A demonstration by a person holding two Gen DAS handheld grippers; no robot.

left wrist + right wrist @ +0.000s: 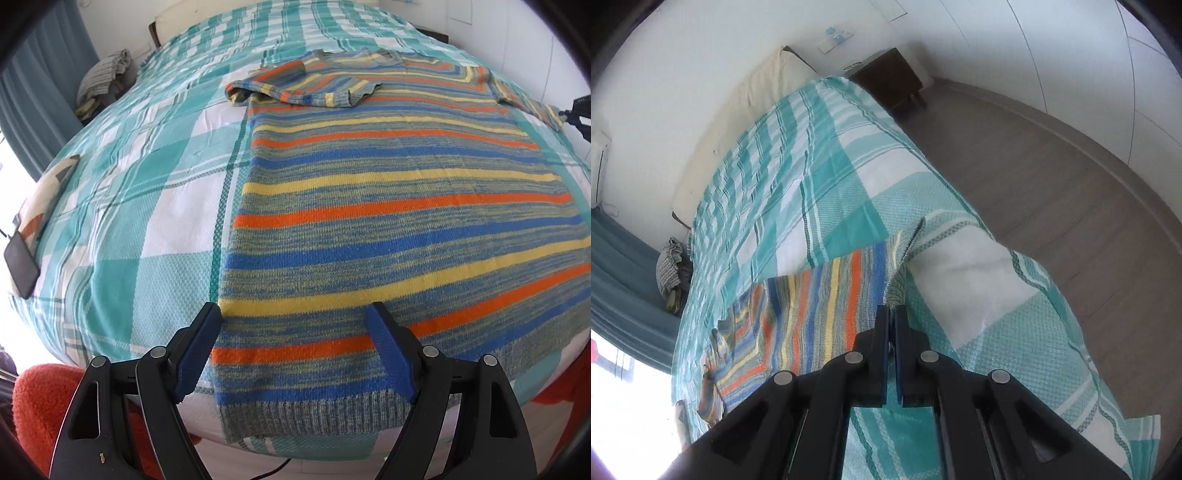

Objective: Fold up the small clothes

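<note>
A striped knit sweater in blue, orange, yellow and grey lies flat on the teal checked bedspread, hem toward me. Its left sleeve is folded across the chest. My left gripper hovers open over the hem's left corner, one finger on each side of the sweater's edge. At the far right, the right gripper meets the end of the right sleeve. In the right wrist view, my right gripper is shut on the ribbed cuff of the sweater, which is pulled up into a ridge.
A black phone lies at the bed's left edge, and an orange fluffy item sits below the near corner. A pile of clothes rests beside the far left of the bed. A dark nightstand and wooden floor flank the right side.
</note>
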